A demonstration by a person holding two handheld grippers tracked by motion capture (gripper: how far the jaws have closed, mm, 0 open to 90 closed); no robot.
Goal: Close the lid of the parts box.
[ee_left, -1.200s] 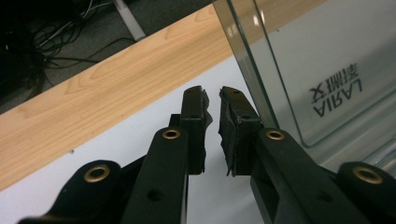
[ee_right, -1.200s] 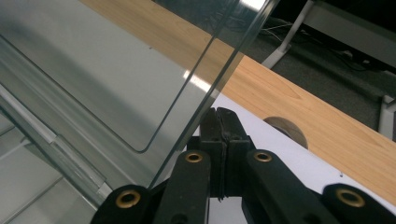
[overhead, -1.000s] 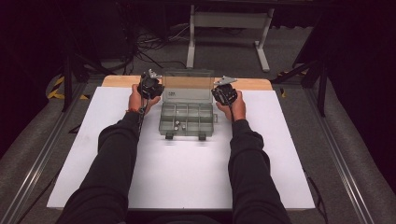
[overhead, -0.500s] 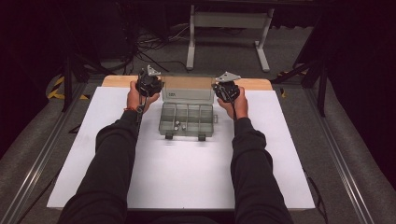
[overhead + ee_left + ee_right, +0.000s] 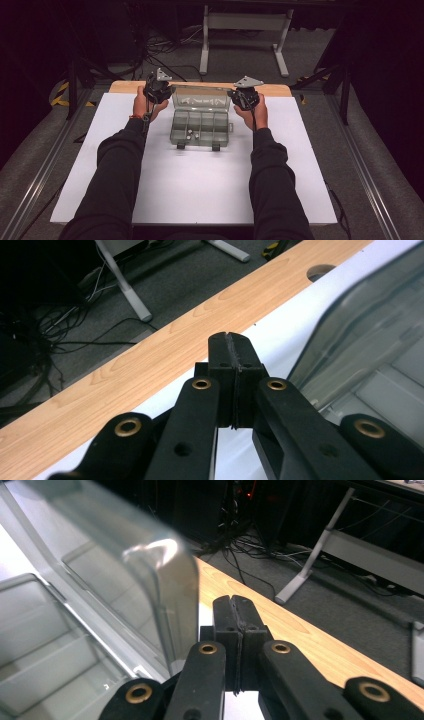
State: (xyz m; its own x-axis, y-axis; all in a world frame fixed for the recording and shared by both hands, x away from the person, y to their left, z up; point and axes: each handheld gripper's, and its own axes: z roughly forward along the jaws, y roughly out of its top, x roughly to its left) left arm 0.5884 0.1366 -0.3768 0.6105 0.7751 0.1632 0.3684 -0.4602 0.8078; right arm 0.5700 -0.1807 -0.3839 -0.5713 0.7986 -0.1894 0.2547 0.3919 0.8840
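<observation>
— What's the biggest thing there?
— A white rectangular tabletop (image 5: 200, 185) with a light wooden strip (image 5: 280, 90) along its far edge. On it, toward the far middle, sits a clear grey plastic compartment box (image 5: 201, 128), its transparent hinged lid (image 5: 201, 97) standing up at the back.
— And the hands?
— Both dark-sleeved forearms reach in from the near side. The left gripper (image 5: 158, 90) is held just beside the lid's left end, the right gripper (image 5: 245, 96) just beside its right end.
— Are the claws gripping the lid?
— No. The left gripper's jaws have just been closing and now meet pad to pad with nothing between them; the right pair is pressed together too, empty, next to the lid's edge.
— Anything in the box?
— A few small pale pieces (image 5: 192, 134) in the near compartments; what they are I cannot tell.
</observation>
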